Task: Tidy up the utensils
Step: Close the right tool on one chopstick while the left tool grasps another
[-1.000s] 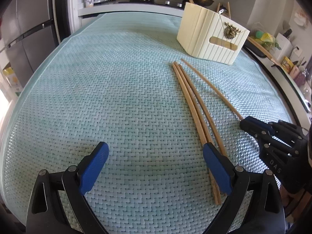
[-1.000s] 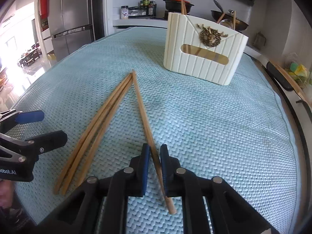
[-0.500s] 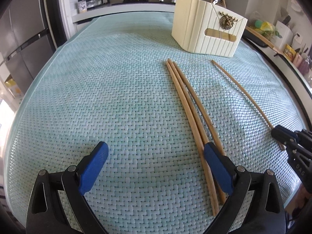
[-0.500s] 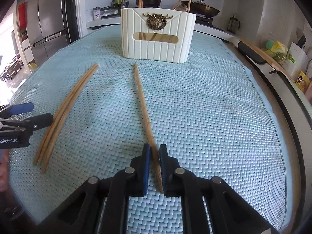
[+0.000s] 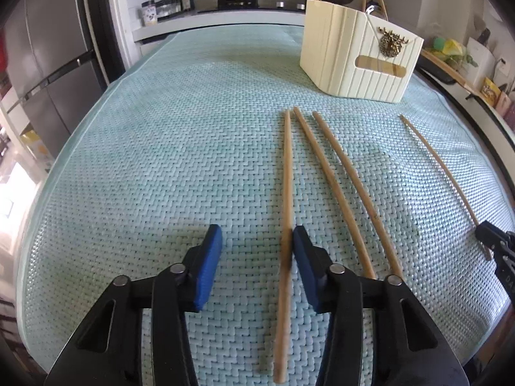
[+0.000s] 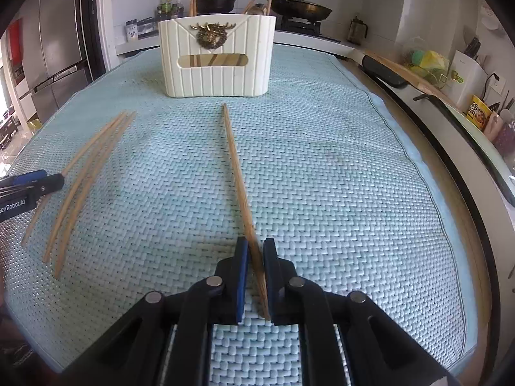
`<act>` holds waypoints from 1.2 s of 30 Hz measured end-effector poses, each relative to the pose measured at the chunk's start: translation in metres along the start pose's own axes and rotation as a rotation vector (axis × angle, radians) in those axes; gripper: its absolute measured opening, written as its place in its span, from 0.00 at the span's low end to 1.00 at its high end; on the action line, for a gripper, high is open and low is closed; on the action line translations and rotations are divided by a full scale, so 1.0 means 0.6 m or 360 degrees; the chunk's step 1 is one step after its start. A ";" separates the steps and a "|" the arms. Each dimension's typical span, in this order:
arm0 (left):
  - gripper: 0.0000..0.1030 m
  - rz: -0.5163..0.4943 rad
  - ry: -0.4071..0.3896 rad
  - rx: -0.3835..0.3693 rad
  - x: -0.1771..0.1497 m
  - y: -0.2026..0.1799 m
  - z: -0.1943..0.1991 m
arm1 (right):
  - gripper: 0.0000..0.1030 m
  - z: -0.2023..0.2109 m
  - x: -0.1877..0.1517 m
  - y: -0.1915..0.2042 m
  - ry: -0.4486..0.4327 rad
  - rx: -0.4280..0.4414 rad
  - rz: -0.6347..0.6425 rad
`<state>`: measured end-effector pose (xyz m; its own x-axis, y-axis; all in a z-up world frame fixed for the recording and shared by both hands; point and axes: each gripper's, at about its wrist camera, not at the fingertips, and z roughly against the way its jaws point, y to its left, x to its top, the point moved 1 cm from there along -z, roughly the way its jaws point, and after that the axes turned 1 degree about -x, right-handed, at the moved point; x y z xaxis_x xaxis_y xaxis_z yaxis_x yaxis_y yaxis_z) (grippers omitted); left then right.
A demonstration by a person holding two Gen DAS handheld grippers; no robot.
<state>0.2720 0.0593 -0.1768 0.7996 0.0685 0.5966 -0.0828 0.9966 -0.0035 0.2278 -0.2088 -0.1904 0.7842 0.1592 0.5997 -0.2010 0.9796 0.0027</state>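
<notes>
My right gripper is shut on a wooden chopstick that points at the cream utensil holder on the far side of the mat. My left gripper is open, its jaws partly narrowed. Its right finger touches a wooden chopstick that lies between the jaws. Two more chopsticks lie just to the right. The right gripper's chopstick also shows in the left wrist view. The holder has chopsticks standing in it.
A pale blue woven mat covers the table. A counter with a stove, pots and bottles runs behind it. A fridge stands at the left. Boards and packets lie along the right counter.
My left gripper has narrowed its jaws and shifted right, so one chopstick now lies between them. That chopstick has separated from the other two. My right gripper still holds its chopstick, now aimed at the holder.
</notes>
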 end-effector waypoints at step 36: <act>0.57 -0.0213 0.0184 -0.0126 0.120 0.051 -0.088 | 0.38 -0.090 0.114 -0.006 0.0173 0.0227 0.0148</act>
<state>0.3586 0.0970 -0.1760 0.8638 -0.0644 0.4997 0.0720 0.9974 0.0040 0.3139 -0.1950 -0.1929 0.8155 0.2684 0.5127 -0.3509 0.9339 0.0693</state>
